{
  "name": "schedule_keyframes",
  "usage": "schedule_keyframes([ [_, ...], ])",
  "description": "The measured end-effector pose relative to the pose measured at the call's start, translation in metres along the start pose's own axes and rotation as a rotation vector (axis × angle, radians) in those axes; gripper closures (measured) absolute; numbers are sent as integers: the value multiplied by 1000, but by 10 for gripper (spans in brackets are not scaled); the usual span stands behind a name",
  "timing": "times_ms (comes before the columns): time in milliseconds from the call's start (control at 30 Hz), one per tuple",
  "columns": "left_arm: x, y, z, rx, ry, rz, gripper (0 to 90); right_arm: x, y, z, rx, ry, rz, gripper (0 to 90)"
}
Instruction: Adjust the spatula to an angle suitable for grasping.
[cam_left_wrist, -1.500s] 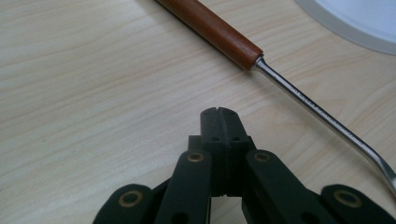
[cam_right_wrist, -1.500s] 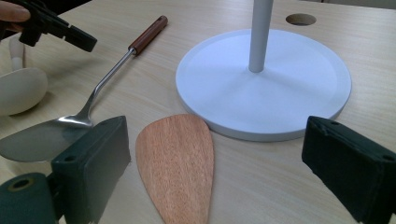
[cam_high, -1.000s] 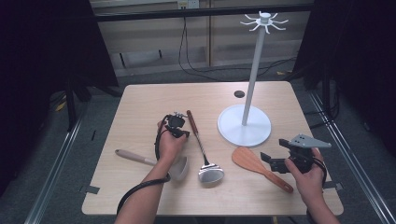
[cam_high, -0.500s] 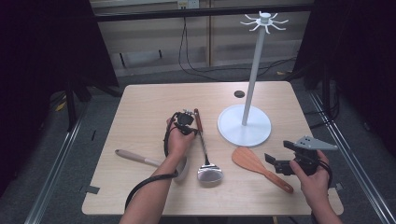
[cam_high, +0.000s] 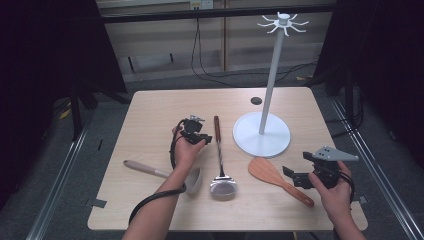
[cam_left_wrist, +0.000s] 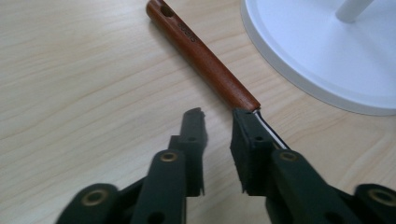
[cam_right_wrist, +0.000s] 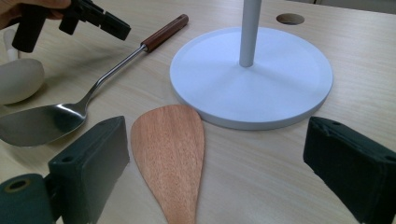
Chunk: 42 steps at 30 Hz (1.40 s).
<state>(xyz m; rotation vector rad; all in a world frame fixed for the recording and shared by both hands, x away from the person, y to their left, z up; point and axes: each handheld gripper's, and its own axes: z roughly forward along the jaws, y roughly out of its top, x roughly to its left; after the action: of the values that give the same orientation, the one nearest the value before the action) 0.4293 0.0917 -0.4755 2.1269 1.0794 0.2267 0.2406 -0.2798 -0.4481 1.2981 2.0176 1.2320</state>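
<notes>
A metal spoon (cam_high: 218, 150) with a brown wooden handle (cam_left_wrist: 201, 51) lies at the table's middle, bowl toward me. My left gripper (cam_high: 205, 137) hovers just left of that handle, open by a narrow gap (cam_left_wrist: 219, 126). Its right jaw tip sits over the spot where handle meets metal shaft, and nothing is between the jaws. A wooden spatula (cam_high: 272, 175) lies to the right, in front of the white stand's base (cam_high: 261, 134). My right gripper (cam_high: 292, 176) is wide open (cam_right_wrist: 217, 140) low over the spatula blade (cam_right_wrist: 170, 149), holding nothing.
A pale spoon (cam_high: 145, 169) lies under the left forearm, its bowl (cam_right_wrist: 18, 79) beside the metal spoon's bowl (cam_right_wrist: 39, 122). The stand's pole (cam_high: 272, 70) rises to a ring of hooks. A round hole (cam_high: 256, 100) sits in the tabletop behind the base.
My left gripper has moved right and slightly away from me, up to the spoon's wooden handle. The right gripper has barely shifted.
</notes>
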Motion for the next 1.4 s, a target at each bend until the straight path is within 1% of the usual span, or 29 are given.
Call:
schedule_keyframes([
  [33,2,-2,-5,-12,8,2,692,1,0,1,3,2,8,60],
  [67,4,-4,-10,-34,18,-8,638,2,1,2,7,3,2,59],
  [100,5,-6,-13,-39,15,-17,594,4,2,4,7,6,-4,60],
  [167,7,-11,-20,-57,-2,-43,550,7,3,7,11,16,-4,60],
  [233,8,-15,-27,-54,23,-20,476,11,5,11,25,23,-6,60],
  [333,10,-22,-37,-75,38,-25,388,17,7,17,57,33,5,60],
  [367,11,-25,-40,-70,41,-20,356,19,8,19,62,36,-2,59],
  [433,11,-29,-47,-73,40,-45,319,24,11,24,72,35,-14,60],
  [500,11,-32,-52,-80,43,-39,282,28,13,29,78,40,-18,61],
  [533,11,-33,-54,-90,49,-46,275,30,14,30,79,39,-22,62],
  [567,11,-35,-57,-94,53,-46,260,33,16,33,81,41,-29,62],
  [600,12,-37,-59,-88,55,-30,254,36,17,35,88,46,-33,62],
  [667,12,-38,-60,-99,62,-36,249,40,19,40,95,50,-35,66],
  [700,11,-42,-64,-99,82,-12,245,42,20,43,101,52,-33,74],
  [733,10,-44,-66,-98,91,-4,241,43,21,44,100,51,-30,78],
  [800,9,-47,-67,-106,85,1,232,45,22,47,96,43,-20,94],
  [833,9,-49,-69,-90,96,22,225,45,23,49,97,38,-13,94],
  [867,8,-51,-68,-103,93,10,220,46,23,50,104,38,-5,93],
  [900,8,-53,-68,-106,87,14,215,47,23,53,102,39,-3,94],
  [933,9,-54,-69,-92,87,35,215,48,24,55,106,39,0,96],
  [967,8,-55,-69,-82,83,31,211,49,24,57,112,36,-1,97],
  [1033,9,-57,-68,-103,75,7,200,53,25,62,122,39,13,105],
  [1067,10,-58,-70,-92,74,15,195,55,25,64,125,43,17,111],
  [1133,11,-59,-70,-105,69,-6,189,60,27,70,122,45,24,145],
  [1233,13,-58,-74,-113,75,-10,183,66,31,77,137,34,24,152],
  [1267,14,-58,-77,-112,76,-4,180,68,32,80,143,31,25,157],
  [1333,14,-57,-79,-128,81,-10,179,72,36,86,156,36,45,166],
  [1367,15,-56,-81,-124,79,-1,178,74,37,88,163,35,49,169],
  [1400,15,-56,-81,-134,79,-11,175,75,38,90,169,32,53,173],
])
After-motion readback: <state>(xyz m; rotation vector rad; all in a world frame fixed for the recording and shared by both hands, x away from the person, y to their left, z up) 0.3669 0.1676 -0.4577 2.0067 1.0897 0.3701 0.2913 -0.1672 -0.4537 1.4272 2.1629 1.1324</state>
